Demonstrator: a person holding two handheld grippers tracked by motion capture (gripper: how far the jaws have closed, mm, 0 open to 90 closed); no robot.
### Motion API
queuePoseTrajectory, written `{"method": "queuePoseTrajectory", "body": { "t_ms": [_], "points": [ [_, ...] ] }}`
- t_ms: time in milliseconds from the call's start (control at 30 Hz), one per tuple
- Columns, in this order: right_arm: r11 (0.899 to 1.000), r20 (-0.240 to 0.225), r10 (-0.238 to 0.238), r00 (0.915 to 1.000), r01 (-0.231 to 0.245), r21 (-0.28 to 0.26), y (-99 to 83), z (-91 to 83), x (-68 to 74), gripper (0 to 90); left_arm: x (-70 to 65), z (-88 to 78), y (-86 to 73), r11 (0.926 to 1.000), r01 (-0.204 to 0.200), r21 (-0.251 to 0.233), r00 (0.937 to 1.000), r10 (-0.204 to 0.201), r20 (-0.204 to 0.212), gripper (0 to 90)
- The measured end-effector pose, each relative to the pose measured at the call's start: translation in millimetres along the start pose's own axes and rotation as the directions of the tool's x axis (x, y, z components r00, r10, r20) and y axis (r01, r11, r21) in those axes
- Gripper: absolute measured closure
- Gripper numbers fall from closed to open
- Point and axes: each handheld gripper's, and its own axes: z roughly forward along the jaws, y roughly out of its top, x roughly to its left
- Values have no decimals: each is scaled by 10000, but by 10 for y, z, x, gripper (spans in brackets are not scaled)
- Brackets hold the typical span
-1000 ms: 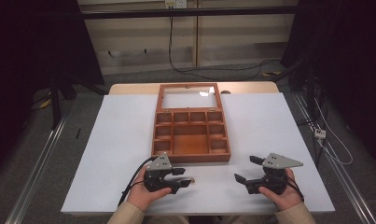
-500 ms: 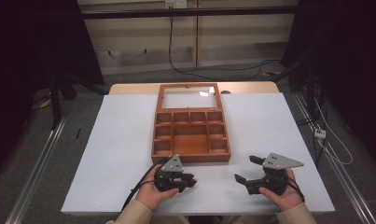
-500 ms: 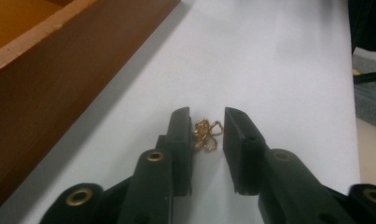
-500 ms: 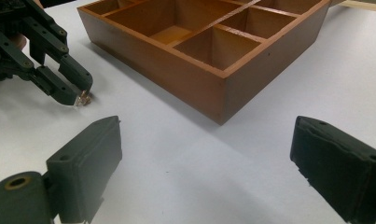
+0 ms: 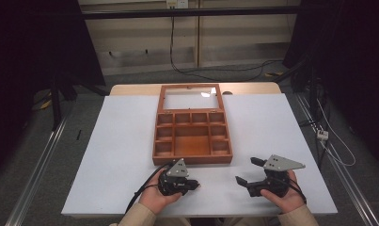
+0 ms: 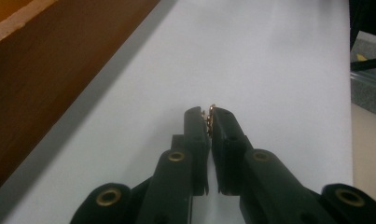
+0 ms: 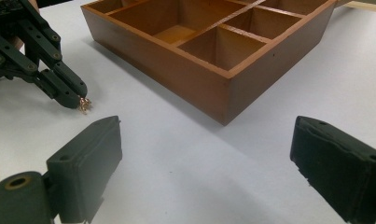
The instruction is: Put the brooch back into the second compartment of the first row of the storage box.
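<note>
- Near the front edge of the white table (image 5: pixel 121 141), at about 6 o'clock from the wooden compartment box (image 5: pixel 193 157), the left gripper (image 5: pixel 195 184) rested low on the surface.
- Its jaws had just been closing, and they pinched a small gold chain (image 6: pixel 207 119) between the tips; the chain also showed at the tips in the right gripper view (image 7: pixel 84 105).
- The right gripper (image 5: pixel 246 172) waited at about 3 o'clock from the left one, with the jaws wide apart and nothing between them.
- I judged that the step in hand was the pick-up of the chain from the table.
- The next move probably called for a gentle lift, because the chain is thin and could slip, and then a carry toward 12 o'clock over the box wall to one compartment.
</note>
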Motion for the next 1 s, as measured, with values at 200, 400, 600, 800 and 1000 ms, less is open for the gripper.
{"method": "queuePoseTrajectory", "body": {
  "t_ms": [200,400,600,800,1000],
  "points": [
    [10000,-12,9,10000,-9,-17,0,-1,-2,89,-12,20,14,10000,-49,24,9999,49,142,900],
    [10000,-36,19,10000,-19,-18,-3,-4,-7,89,-11,40,25,9998,201,-86,9996,-199,180,900],
    [9999,-58,38,10000,-39,-146,9,-25,-6,87,20,-2,36,9985,480,-262,9983,-471,344,900],
    [9998,-43,85,10000,-86,-184,6,-35,-16,84,45,-123,73,9957,803,-465,9963,-787,346,900],
    [9997,-6,172,9999,-173,-185,-4,-39,-28,83,102,-229,139,9914,1099,-714,9934,-1073,399,900]
  ]
}}
